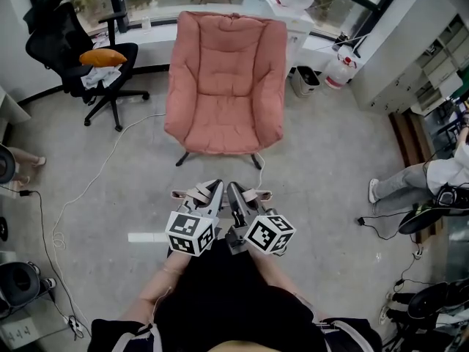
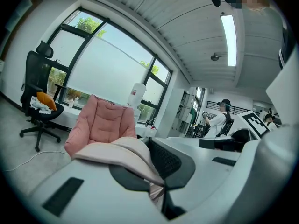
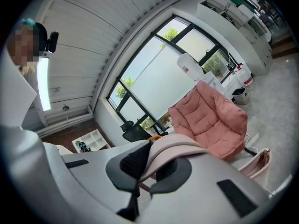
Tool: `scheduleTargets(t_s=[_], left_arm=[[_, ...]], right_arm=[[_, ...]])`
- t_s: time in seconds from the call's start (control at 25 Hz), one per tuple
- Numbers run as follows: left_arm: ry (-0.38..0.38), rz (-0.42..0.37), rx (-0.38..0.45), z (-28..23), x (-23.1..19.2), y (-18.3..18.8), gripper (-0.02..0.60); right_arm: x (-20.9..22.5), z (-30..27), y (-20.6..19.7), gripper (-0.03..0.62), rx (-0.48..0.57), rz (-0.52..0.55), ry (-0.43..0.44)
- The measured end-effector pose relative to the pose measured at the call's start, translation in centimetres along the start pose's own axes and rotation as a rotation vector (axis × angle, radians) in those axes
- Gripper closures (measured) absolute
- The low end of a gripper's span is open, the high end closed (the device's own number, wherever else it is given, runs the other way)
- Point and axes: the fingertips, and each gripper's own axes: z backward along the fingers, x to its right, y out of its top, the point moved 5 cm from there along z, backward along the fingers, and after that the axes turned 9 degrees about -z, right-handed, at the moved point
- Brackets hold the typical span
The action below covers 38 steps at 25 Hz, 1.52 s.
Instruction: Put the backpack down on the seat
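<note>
A pink padded armchair (image 1: 226,86) stands on the floor ahead of me, its seat bare; it also shows in the left gripper view (image 2: 100,122) and the right gripper view (image 3: 210,120). My left gripper (image 1: 214,191) and right gripper (image 1: 234,193) are held side by side in front of my body, short of the chair. Each is shut on a pale pink backpack strap (image 2: 121,150) (image 3: 177,148). Strap ends (image 1: 192,193) stick out beside the jaws. A bit of the pink backpack (image 3: 259,164) hangs low at the right; the rest is hidden under the grippers.
A black office chair (image 1: 88,50) with an orange cushion stands at the back left. Cables (image 1: 88,189) trail over the floor on the left. A seated person (image 1: 418,182) is at the right, a bin (image 1: 305,79) and a white jug (image 1: 341,70) behind the armchair.
</note>
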Motion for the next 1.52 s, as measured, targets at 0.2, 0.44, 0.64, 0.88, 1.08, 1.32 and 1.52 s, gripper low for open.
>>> scheduleTargets(t_s=[0.2, 0.44, 0.64, 0.88, 1.08, 1.32, 1.52], left_arm=[[0.012, -0.026, -0.02, 0.0, 0.6, 0.7, 0.565], [0.024, 0.018, -0.017, 0.3, -0.6, 0.1, 0.565], [0.021, 0.06, -0.005, 0.1, -1.9, -0.3, 0.565], [0.028, 0.1, -0.024, -1.5, -4.4, -0.7, 0.565], [0.015, 0.099, -0.04, -4.2, -6.2, -0.5, 0.565], [0.004, 0.117, -0.04, -8.3, -9.4, 1.3, 0.565], [-0.018, 0.107, -0.053, -12.3, -12.2, 3.5, 0.565]], right_arm=[[0.0, 0.3, 0.4, 0.562, -0.012, -0.004, 0.004], [-0.1, -0.5, -0.5, 0.562, -0.027, -0.015, 0.02], [0.2, -1.9, -0.6, 0.562, -0.038, -0.006, 0.02], [1.1, -4.3, -0.5, 0.562, -0.06, -0.014, -0.003], [2.7, -6.8, 0.6, 0.562, -0.056, -0.052, -0.026], [4.0, -11.0, 3.5, 0.562, -0.049, -0.051, -0.037], [5.0, -14.9, 6.5, 0.562, -0.03, -0.049, -0.051]])
